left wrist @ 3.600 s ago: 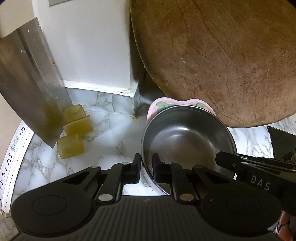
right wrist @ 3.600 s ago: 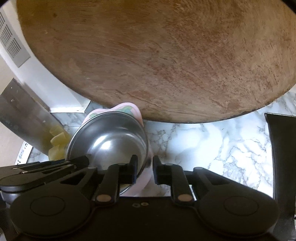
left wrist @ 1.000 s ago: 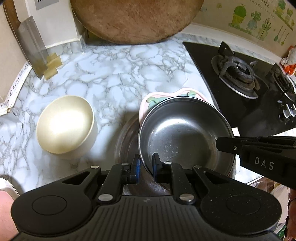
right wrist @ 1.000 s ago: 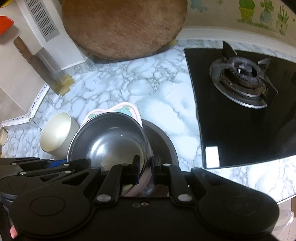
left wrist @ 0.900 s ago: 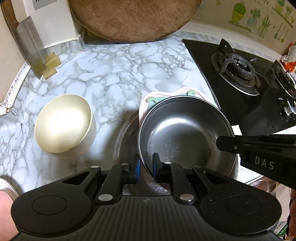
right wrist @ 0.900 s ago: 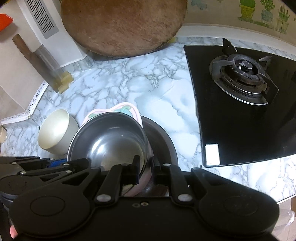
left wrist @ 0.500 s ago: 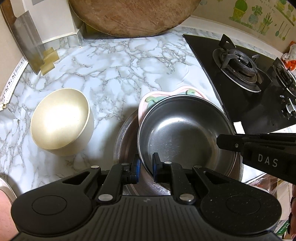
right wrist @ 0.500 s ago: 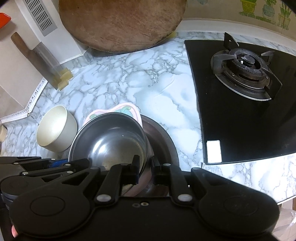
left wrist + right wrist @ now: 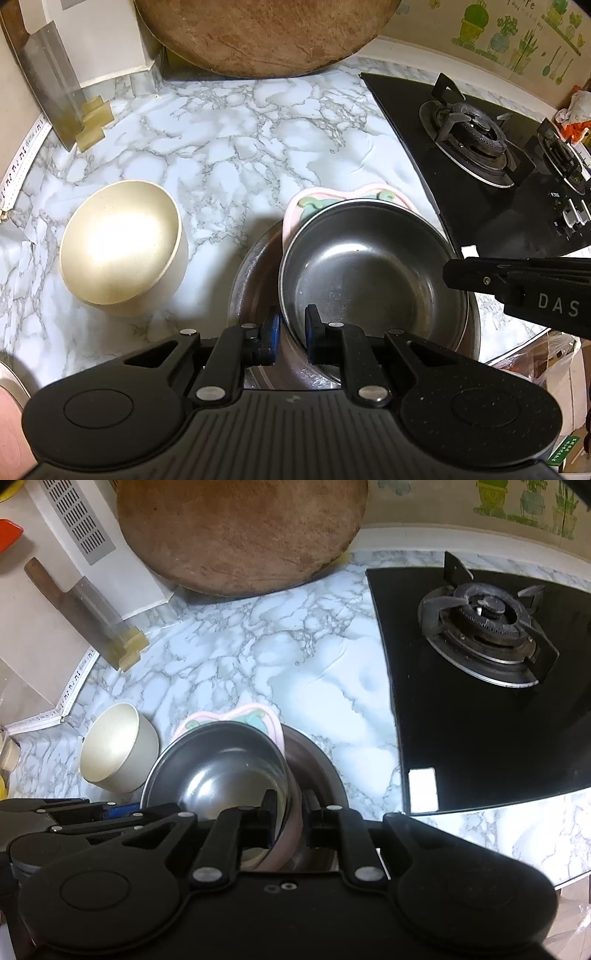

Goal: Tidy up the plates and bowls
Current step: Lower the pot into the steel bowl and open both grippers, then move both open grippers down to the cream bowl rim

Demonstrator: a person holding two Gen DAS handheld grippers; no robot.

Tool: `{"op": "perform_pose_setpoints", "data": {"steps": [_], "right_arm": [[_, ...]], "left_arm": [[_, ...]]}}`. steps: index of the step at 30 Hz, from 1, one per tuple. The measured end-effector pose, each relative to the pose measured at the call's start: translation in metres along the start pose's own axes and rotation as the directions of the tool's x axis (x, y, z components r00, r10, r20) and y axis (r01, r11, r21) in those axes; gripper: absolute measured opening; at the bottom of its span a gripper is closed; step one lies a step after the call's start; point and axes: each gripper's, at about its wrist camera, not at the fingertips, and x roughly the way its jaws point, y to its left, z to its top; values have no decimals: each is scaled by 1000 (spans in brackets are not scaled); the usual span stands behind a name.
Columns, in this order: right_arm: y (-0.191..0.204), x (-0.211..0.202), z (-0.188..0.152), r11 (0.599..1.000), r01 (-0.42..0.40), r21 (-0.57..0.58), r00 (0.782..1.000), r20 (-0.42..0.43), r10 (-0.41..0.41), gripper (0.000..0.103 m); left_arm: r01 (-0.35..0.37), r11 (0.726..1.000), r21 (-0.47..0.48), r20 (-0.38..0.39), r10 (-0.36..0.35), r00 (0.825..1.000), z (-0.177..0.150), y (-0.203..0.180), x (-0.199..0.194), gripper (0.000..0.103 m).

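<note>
Hidden: the pink plate [image 9: 295, 206] is showing only its far edge behind the steel bowl [image 9: 369, 273]; the wide steel dish [image 9: 255, 273] under both is peeking out as a crescent, and its near part is lying behind the gripper bodies.
Cut off: the round wooden board [image 9: 266, 33] is running out of the top of both views; the knife [image 9: 74, 605] is showing its handle only in the right wrist view.
Hard to tell: whether the plate is lying flat or tilted under the bowl.
Bowl facing: the steel bowl is sitting mouth up, stacked on the plate and dish near the front edge of the marble counter [image 9: 229, 140], left of the black stove [image 9: 480, 686].
Cream bowl [image 9: 122, 247]: standing mouth up just left of the stack, apart from it.
Left gripper [image 9: 291, 334]: clamping the bowl's near rim between its 2 fingers.
Right gripper [image 9: 290, 818]: its jaws are just easing apart, with the bowl rim and plate edge between them, pads seeming to touch.
Writing: "DAS" is reading white on the right gripper's side in the left wrist view.
</note>
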Motion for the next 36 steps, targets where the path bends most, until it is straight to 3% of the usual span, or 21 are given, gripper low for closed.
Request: {"op": "perform_pose_setpoints", "data": {"steps": [5, 7, 9, 12, 25, 26, 28, 29, 30, 32, 36], "right_arm": [[3, -6, 0, 1000, -11, -16, 1000, 14, 12, 23], [5, -8, -1, 1000, -19, -20, 1000, 22, 20, 30], [7, -12, -2, 999, -22, -25, 999, 38, 23, 51], [12, -19, -3, 999, -17, -51, 997, 75, 21, 66], [51, -48, 1, 987, -62, -150, 985, 152, 85, 84], [55, -50, 0, 985, -66, -158, 984, 155, 90, 84], [64, -53, 1, 981, -74, -178, 982, 160, 103, 84], [69, -54, 2, 979, -79, -189, 980, 163, 111, 86], [73, -55, 2, 976, -86, -198, 979, 165, 120, 87], [82, -56, 3, 972, -91, -217, 977, 168, 129, 88], [100, -55, 9, 962, -98, -256, 975, 169, 145, 91]], "left_arm": [[11, 1000, 3, 21, -11, 1000, 0, 3, -7, 13], [21, 1000, -7, 22, -20, 1000, 1, 7, -10, 14], [30, 999, -17, 29, -29, 999, 0, 11, -13, 17], [39, 999, -18, 52, -38, 998, -1, 15, -22, 18], [54, 997, -63, 193, -41, 980, -9, 58, -77, 19], [50, 996, -68, 206, -35, 978, -10, 63, -82, 22], [44, 995, -85, 236, -23, 971, -12, 72, -92, 41], [46, 994, -96, 257, -20, 966, -14, 77, -96, 61], [45, 993, -109, 283, -13, 959, -17, 83, -102, 74], [32, 991, -128, 327, 12, 945, -21, 91, -112, 75], [15, 990, -138, 348, 34, 937, -21, 106, -124, 75]]}}
